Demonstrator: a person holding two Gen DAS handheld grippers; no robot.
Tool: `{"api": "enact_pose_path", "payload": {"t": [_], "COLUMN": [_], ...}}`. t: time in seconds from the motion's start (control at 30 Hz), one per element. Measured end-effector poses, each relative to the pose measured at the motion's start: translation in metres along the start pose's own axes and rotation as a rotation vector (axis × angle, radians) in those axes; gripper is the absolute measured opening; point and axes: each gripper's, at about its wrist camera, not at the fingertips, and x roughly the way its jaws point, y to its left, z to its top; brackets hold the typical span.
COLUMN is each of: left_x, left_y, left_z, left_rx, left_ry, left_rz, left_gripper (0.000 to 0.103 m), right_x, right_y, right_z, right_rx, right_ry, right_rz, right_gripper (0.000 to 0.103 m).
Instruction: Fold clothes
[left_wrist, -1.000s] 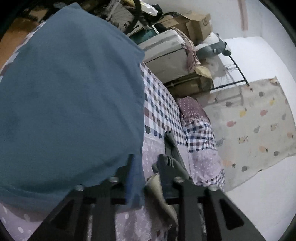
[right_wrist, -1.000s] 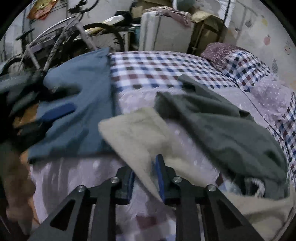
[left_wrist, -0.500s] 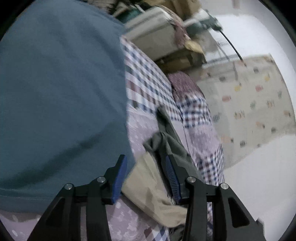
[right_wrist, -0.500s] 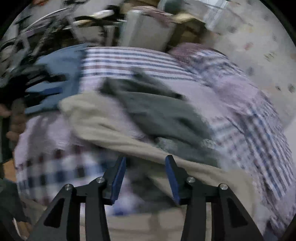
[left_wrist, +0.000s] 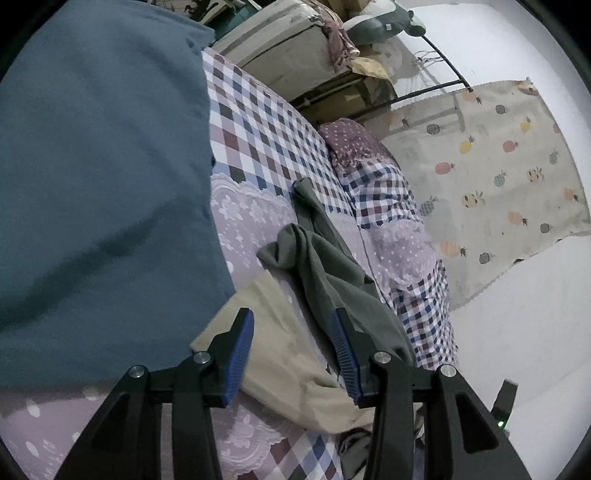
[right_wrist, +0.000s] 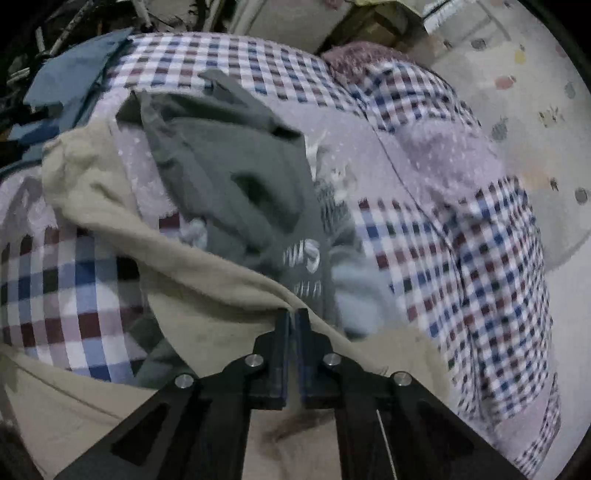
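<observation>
Two garments crowd our bed's (left_wrist: 266, 122) edge: soft beige cloth (right_wrist: 207, 295) under crumpled grey shirt (right_wrist: 236, 173). Our right gripper (right_wrist: 294, 317) fingers pinch the beige hem; left gripper (left_wrist: 291, 332) fingers gape wide, empty, beside the smooth blue cloth (left_wrist: 99, 177).

The blue garment (left_wrist: 103, 177) is smooth matt cloth. The beige garment (right_wrist: 110, 210) looks fuzzy, the grey-green garment (right_wrist: 229, 162) soft and matt with pale printed letters. The checked bedspread (left_wrist: 266, 129) carries lacy panels. The fingers (left_wrist: 236, 354) have ribbed blue pads on matt black plastic.
</observation>
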Motion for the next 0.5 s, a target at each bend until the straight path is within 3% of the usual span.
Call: {"api": "enact_pose_path", "payload": {"t": [0.23, 0.4, 0.5], "left_x": [0.008, 0.010, 0.010], "left_y": [-0.010, -0.016, -0.016], "left_z": [-0.008, -0.013, -0.013], "left_rx": [0.021, 0.043, 0.037], "left_ry": [0.012, 0.021, 0.022], "left_rz": [0.001, -0.008, -0.012], "left_gripper": [0.046, 0.046, 0.046], "right_x": [-0.016, -0.007, -0.011], "right_y": [-0.032, -0.037, -0.040], "right_z": [0.056, 0.095, 0.114], "right_rx": [0.071, 0.114, 0.187], "right_ry": [-0.143, -0.169, -0.222], "right_rz": [-0.070, -0.149, -0.150], "right_gripper": [0.002, 0.001, 0.001]}}
